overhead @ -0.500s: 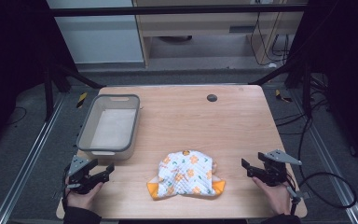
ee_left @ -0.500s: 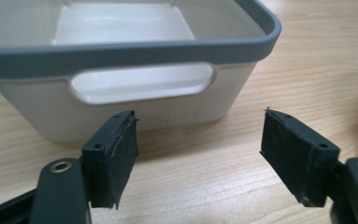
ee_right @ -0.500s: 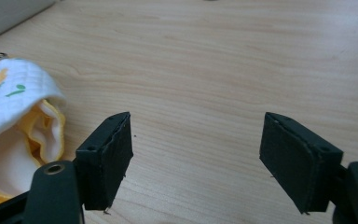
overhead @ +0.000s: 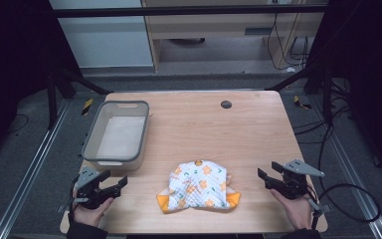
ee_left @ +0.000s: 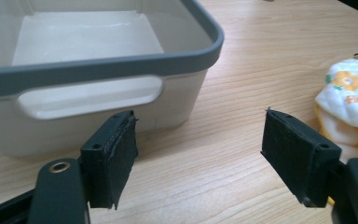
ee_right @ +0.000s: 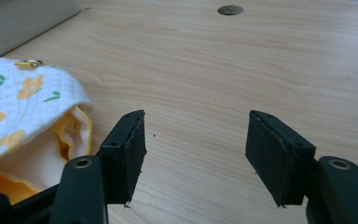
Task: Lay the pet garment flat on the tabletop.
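The white quilted cloth garment with orange flowers and orange trim [overhead: 199, 191] lies bunched on the wooden table [overhead: 204, 129] near its front edge, between the grippers; its long axis seems to run left-right. The left gripper [overhead: 117, 183] and right gripper [overhead: 267, 179] rest well apart from it, both gaping and empty; the grey-rimmed plastic bin [overhead: 92, 137] stands just beyond the left one.

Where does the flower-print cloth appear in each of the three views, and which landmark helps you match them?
High view: the flower-print cloth lies near the table's front edge, between the two grippers.
Left gripper view: at the right edge, past the right-hand jaw.
Right gripper view: at the left edge, beside the left-hand jaw.
Shared landmark: the grey-rimmed bin, behind the cloth.
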`<state>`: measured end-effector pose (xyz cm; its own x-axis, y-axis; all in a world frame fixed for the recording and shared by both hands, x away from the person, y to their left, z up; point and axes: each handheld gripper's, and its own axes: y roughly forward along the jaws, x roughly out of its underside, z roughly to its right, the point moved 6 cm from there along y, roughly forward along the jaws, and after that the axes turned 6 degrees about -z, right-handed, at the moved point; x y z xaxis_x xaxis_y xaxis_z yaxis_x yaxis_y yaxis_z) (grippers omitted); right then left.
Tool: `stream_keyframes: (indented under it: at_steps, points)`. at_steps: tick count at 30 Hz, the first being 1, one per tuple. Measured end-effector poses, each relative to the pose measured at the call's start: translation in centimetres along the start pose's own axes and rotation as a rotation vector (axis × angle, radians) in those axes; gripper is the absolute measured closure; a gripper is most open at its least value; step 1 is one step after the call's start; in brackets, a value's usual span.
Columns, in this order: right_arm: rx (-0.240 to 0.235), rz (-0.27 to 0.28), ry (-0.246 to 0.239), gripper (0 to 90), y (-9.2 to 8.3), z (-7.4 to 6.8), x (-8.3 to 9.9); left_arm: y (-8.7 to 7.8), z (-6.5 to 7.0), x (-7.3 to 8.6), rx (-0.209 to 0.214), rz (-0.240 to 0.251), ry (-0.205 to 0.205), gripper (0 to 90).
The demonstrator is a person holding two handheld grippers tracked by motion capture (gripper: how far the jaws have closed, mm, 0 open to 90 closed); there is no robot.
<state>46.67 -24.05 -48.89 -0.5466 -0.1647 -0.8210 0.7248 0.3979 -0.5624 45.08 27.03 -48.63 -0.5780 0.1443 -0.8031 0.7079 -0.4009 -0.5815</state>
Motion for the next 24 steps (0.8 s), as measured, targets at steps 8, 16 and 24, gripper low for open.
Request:
stream_keyframes:
  at_steps: [8,16,24]
  points:
    - [-0.041,0.017,-0.030,38.2,-0.2,-0.9,-1.8,-0.4,0.8,-1.5,0.024,0.030,0.022,31.9]
    - [-0.086,0.034,-0.045,37.9,-0.1,-2.2,-3.9,-0.6,1.8,-3.3,0.054,0.049,0.046,34.4]
    - [-0.126,0.040,-0.079,37.1,0.8,-4.1,-6.4,-0.1,3.2,-5.3,0.084,0.070,0.073,34.7]
